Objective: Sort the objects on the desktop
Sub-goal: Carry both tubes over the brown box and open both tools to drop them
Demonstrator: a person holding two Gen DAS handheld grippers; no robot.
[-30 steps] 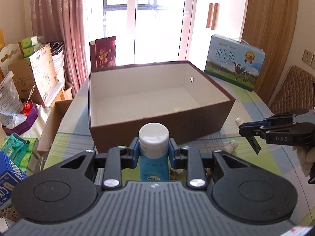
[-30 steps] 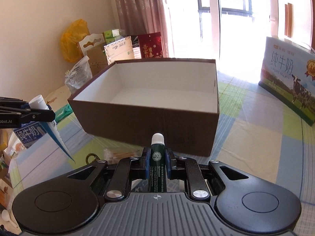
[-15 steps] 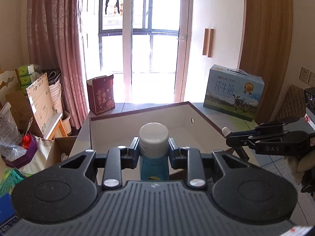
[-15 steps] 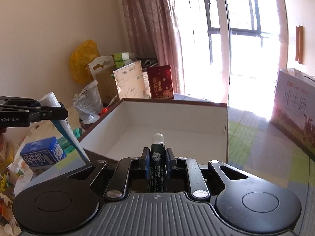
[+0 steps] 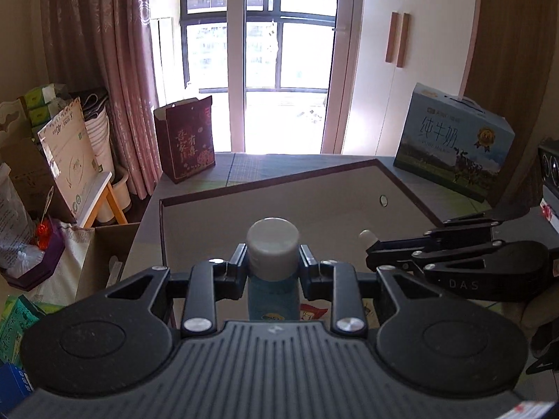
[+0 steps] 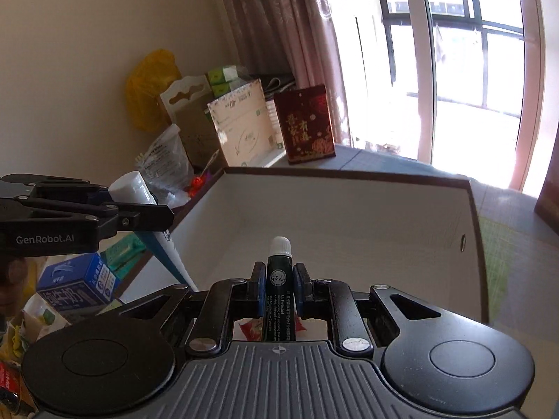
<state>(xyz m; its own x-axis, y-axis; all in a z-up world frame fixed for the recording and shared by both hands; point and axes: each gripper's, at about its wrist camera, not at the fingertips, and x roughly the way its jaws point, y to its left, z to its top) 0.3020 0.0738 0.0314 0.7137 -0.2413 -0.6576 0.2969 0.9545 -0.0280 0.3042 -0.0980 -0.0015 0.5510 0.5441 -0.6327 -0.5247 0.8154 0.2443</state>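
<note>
We held left tongs clamping a white-capped blue tube, right tongs clamping a dark-green white-capped tube, above the brown cardboard box ahead, ready for dropping in.

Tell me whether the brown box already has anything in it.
Cannot tell fully. The brown box shows bare pale walls and floor where visible, but both grippers hide its near part; a red packet peeks between the fingers, in or out unclear.

Both wrist views face windowward—sharing the box.
</note>
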